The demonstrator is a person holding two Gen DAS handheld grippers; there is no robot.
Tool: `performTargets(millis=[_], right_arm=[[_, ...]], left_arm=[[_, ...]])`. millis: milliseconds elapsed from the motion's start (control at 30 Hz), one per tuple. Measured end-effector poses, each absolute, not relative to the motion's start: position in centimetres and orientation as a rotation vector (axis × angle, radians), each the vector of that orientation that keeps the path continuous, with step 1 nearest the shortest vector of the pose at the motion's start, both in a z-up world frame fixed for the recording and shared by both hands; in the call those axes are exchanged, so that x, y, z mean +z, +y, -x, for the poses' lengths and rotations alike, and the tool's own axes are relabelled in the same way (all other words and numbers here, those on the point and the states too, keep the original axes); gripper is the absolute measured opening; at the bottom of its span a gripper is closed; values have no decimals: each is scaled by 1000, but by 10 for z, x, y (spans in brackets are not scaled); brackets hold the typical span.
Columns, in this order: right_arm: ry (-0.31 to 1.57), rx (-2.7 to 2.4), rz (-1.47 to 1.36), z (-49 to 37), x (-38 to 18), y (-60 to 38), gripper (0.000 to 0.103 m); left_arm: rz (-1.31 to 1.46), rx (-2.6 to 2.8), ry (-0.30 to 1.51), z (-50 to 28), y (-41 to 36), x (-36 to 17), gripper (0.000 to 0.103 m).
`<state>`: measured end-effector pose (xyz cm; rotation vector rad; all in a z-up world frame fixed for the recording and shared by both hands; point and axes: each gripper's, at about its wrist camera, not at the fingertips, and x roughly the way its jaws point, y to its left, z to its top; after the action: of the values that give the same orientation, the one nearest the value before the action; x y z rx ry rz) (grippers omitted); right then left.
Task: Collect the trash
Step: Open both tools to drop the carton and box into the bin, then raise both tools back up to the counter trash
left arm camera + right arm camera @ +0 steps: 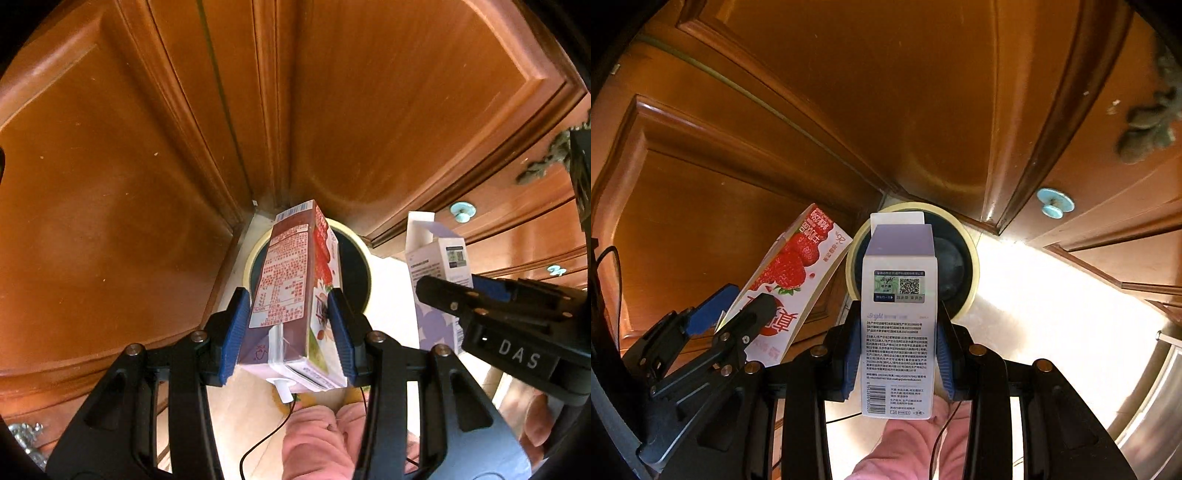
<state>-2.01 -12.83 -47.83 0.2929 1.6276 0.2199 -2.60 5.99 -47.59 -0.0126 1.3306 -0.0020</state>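
Observation:
My left gripper (288, 306) is shut on a strawberry milk carton (291, 284), its blue pads pressing both sides; the carton hangs over a round bin (360, 258) with a cream rim and dark inside. My right gripper (897, 325) is shut on a white and lilac paper box (899, 314) with a QR label, also held above the bin (971, 258). The milk carton (783, 280) and left gripper (735, 306) show at the left of the right wrist view. The paper box (436, 273) and right gripper (458, 291) show at the right of the left wrist view.
Brown wooden cabinet doors (129, 184) stand close behind and beside the bin in a corner. Drawers with pale blue knobs (1054, 203) are at the right. The floor (1034, 295) is light and glossy. A pink sleeve (317, 443) and a thin black cable (266, 439) lie below the grippers.

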Motion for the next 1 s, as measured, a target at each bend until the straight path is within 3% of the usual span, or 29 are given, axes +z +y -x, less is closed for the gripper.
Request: performTargets(millis=[300, 367, 433, 533, 1000], right_arm=[[1668, 231, -314, 10, -504, -121, 38], [1670, 222, -309, 8, -507, -120, 47], [1658, 207, -319, 6, -512, -119, 69], [1625, 191, -341, 5, -511, -117, 78], [1624, 225, -282, 23, -480, -118, 80]], left_arm=[[12, -6, 1376, 11, 56, -482, 41], [32, -1, 1378, 9, 58, -485, 41], [51, 8, 1384, 8, 60, -484, 41], [69, 27, 1389, 9, 70, -484, 41], [47, 28, 1353, 20, 75, -435, 41]])
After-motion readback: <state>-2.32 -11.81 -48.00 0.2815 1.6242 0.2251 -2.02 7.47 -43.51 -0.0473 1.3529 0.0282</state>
